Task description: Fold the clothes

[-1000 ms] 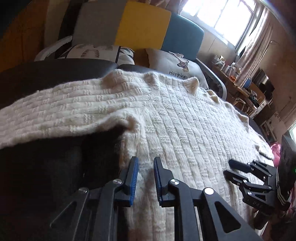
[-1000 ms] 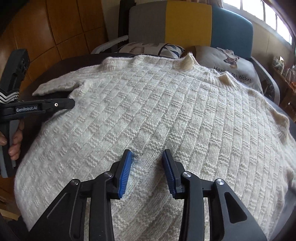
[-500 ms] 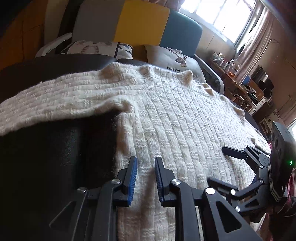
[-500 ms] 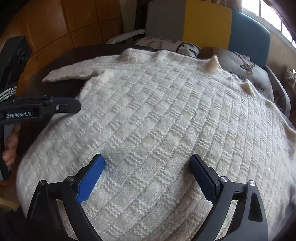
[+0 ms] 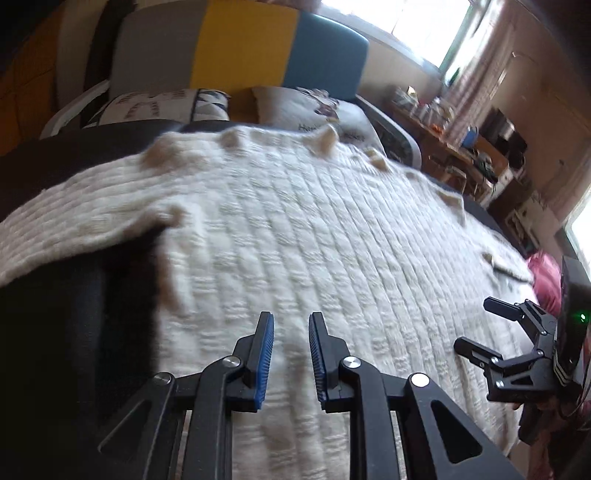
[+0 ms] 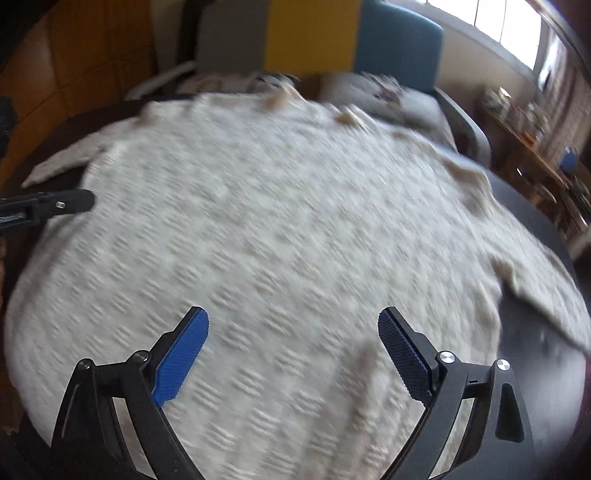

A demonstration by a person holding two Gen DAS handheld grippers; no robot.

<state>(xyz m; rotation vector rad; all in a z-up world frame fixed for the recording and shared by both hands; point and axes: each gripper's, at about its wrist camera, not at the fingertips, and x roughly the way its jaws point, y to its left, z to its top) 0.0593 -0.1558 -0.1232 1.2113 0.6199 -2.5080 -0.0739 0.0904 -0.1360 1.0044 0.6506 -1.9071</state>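
Sunlit windows (image 5: 417, 22) are seen at the far side of the room, with a chair back in grey, yellow and blue panels (image 5: 236, 44) behind the work surface and printed cushions (image 5: 162, 105) propped against it. A cluttered wooden side table (image 5: 476, 151) is seen by the curtains.

A dark bench (image 5: 66, 332) is covered for the most part by a cream knitted sweater (image 5: 295, 229), spread flat with its basket-weave face up. One sleeve (image 5: 74, 221) is stretched out toward the left edge in the left wrist view; the other sleeve (image 6: 546, 280) is laid out to the right in the right wrist view, over bare dark bench top (image 6: 535, 339). Small pale tufts are seen along the far edge of the sweater.

The left hand-held gripper (image 5: 291, 343) is held low over the near part of the sweater, its blue-padded fingers (image 5: 264, 354) drawn close together with only a narrow gap left between them; nothing is seen to be pinched in that gap. The right hand-held gripper (image 6: 293, 350) is spread wide over the knit, its blue pads (image 6: 181, 358) set well apart, and nothing is gripped by it. Whether its fingertips are pressed onto the wool cannot be told, since that view is blurred. Each gripper is caught at the edge of the other's view.
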